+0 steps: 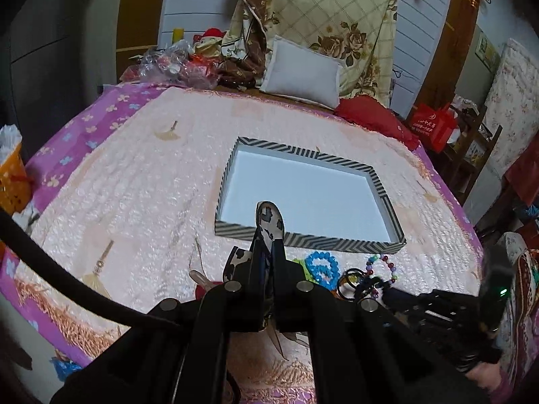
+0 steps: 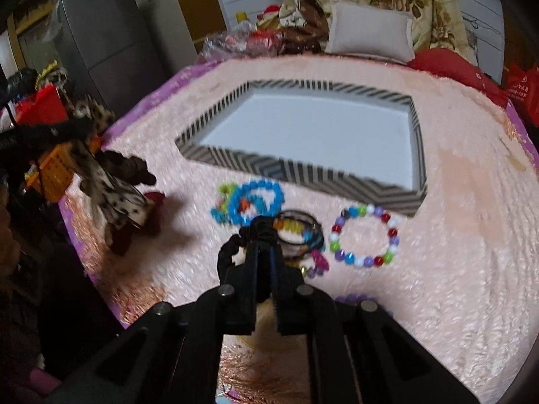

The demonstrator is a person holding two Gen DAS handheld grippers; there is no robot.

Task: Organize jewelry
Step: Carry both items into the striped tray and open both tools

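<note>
A striped box (image 1: 310, 240) (image 2: 303, 168) with a white floor lies open on the pink blanket. My left gripper (image 1: 267, 249) is shut on a cow-print hair clip (image 1: 269, 220), held just before the box's near rim; it also shows in the right wrist view (image 2: 111, 195). My right gripper (image 2: 264, 247) is shut on a black braided band (image 2: 232, 252), low over the jewelry pile. On the blanket lie a blue bead bracelet (image 2: 257, 198) (image 1: 321, 264), a multicolour bead bracelet (image 2: 365, 235) (image 1: 382, 267) and black hair ties (image 2: 296, 232).
A white pillow (image 1: 303, 74) and a red cushion (image 1: 374, 114) lie at the bed's far end beside bundled floral bedding (image 1: 337, 17). An orange basket (image 1: 11, 181) stands off the left edge. Purple beads (image 2: 357, 299) lie near my right gripper.
</note>
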